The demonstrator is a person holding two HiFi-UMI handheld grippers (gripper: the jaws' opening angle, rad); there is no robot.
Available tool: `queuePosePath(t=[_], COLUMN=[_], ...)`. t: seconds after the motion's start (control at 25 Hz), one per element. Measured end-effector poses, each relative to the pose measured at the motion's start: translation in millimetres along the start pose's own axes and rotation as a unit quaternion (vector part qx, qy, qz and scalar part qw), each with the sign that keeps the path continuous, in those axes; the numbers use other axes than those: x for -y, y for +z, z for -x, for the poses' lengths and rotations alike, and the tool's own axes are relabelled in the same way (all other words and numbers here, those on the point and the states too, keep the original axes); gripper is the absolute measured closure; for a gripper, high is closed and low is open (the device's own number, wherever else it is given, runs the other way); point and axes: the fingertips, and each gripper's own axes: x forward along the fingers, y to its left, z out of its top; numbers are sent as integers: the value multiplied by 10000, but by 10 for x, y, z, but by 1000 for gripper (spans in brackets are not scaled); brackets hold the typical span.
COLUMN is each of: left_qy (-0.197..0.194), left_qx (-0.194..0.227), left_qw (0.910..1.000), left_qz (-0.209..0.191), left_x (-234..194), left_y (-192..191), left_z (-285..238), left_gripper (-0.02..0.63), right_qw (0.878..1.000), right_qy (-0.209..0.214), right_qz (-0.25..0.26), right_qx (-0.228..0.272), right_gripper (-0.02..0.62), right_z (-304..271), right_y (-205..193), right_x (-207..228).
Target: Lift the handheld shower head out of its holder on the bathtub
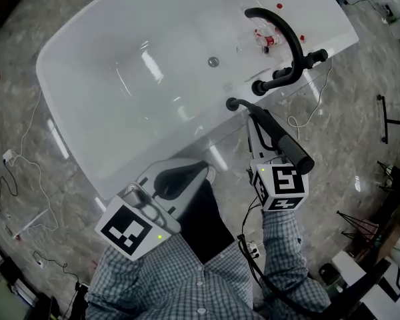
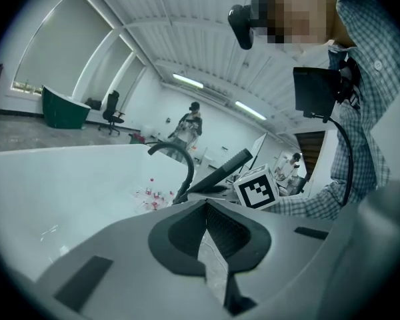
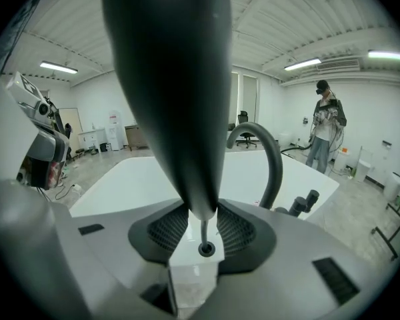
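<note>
The handheld shower head (image 1: 278, 139) is a slim black wand. My right gripper (image 1: 265, 137) is shut on it beside the near rim of the white bathtub (image 1: 120, 132). The wand's thin end (image 1: 231, 103) hangs just over the rim. In the right gripper view the wand (image 3: 177, 79) fills the top and tapers down between the jaws of my right gripper (image 3: 204, 220) to a small ring (image 3: 205, 249). My left gripper (image 1: 185, 176) hovers near the tub's front wall, shut and holding nothing. In its own view my left gripper (image 2: 205, 209) faces the wand (image 2: 221, 171).
A black arched faucet (image 1: 287, 35) with two handles (image 1: 317, 57) stands on the tub's right rim, and small red and white items (image 1: 265, 39) lie beneath it. A drain (image 1: 213, 62) sits in the tub. Cables (image 1: 27, 132) trail on the marble floor. Other people stand far off.
</note>
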Motion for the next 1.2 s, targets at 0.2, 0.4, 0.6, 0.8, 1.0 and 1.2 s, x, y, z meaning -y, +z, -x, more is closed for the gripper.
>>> queuePosePath(t=[0.2,0.4,0.6,0.8,1.0,1.2], left_qy=[0,10,25,46,91,114], left_qx=[108,225,226,227,282,353], left_qw=[9998,9995,9993,9989,9983,9978], left_qz=[-153,-206,-296,-407,-508,-552], left_x=[81,166,255,295,344,400], left_y=[213,410,514,604,720,828], left_z=[45,123,189,270,290,334], left_gripper=[607,607,607,607,607,607], right_qw=[9999,9997,9995,9991,9985,9977], right_qy=[-59,-110,-130,-136,-147,-150], right_qz=[-16,-105,-137,-137,-192,-141], right_qx=[83,176,267,389,499,646], right_gripper=[462,462,462,462,462,462], right_z=[167,329,467,573,680,831], right_y=[171,354,506,633,743,928], right_x=[29,41,45,17,58,95])
